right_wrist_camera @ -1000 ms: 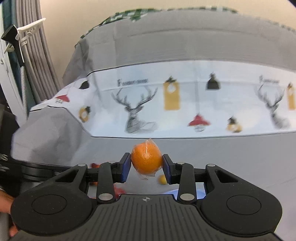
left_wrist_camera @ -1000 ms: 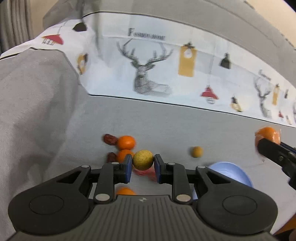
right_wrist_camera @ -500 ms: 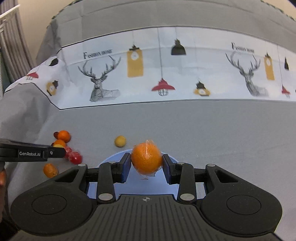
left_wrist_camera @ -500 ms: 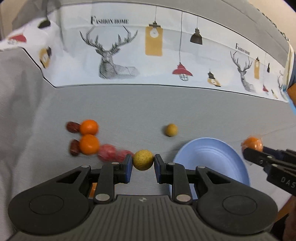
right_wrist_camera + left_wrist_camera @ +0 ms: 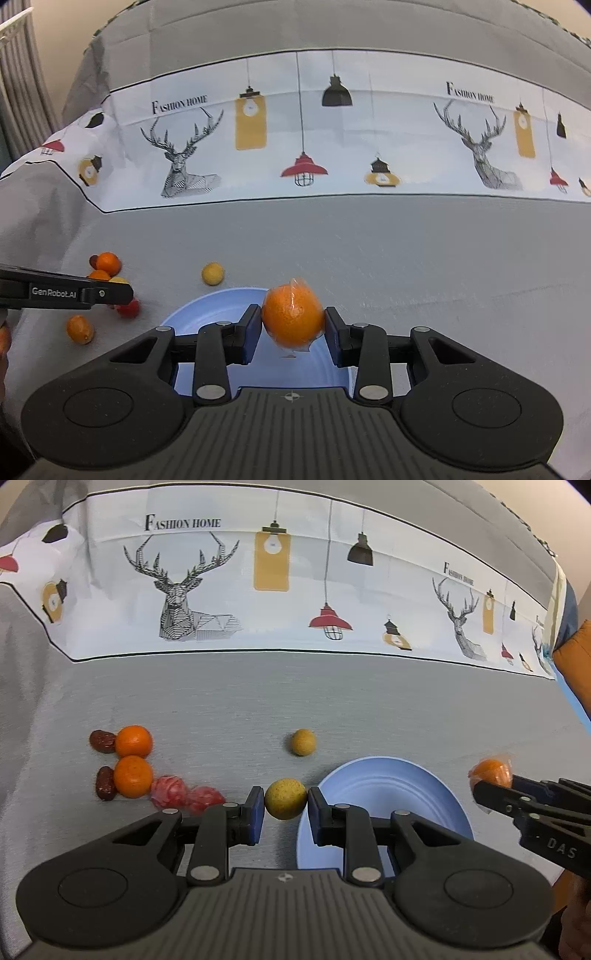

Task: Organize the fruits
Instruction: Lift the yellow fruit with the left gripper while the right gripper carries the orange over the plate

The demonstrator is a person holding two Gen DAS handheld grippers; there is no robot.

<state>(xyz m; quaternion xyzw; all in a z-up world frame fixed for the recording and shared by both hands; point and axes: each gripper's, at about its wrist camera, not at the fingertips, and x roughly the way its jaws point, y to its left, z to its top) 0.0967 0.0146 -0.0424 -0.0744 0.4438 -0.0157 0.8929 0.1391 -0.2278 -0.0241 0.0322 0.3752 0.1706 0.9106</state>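
My left gripper (image 5: 285, 808) is shut on a small yellow-brown round fruit (image 5: 285, 798), held just left of the light blue plate (image 5: 384, 790). My right gripper (image 5: 292, 328) is shut on a plastic-wrapped orange (image 5: 293, 317), held above the plate (image 5: 207, 314); it also shows at the right in the left wrist view (image 5: 491, 771). A second yellow-brown fruit (image 5: 303, 742) lies on the grey cloth behind the plate. Two oranges (image 5: 133, 741) (image 5: 133, 776), two dark red dates (image 5: 101, 740) and two wrapped red fruits (image 5: 168, 791) lie at the left.
A small orange kumquat (image 5: 79, 328) lies near the front left of the plate. The table is covered by a grey cloth with a white printed band (image 5: 295, 590) of deer and lamps at the back. An orange-brown object (image 5: 576, 657) stands at the far right edge.
Both grippers have tilted down and moved toward the plate, each still holding its fruit. The right gripper with the orange now hangs over the plate.
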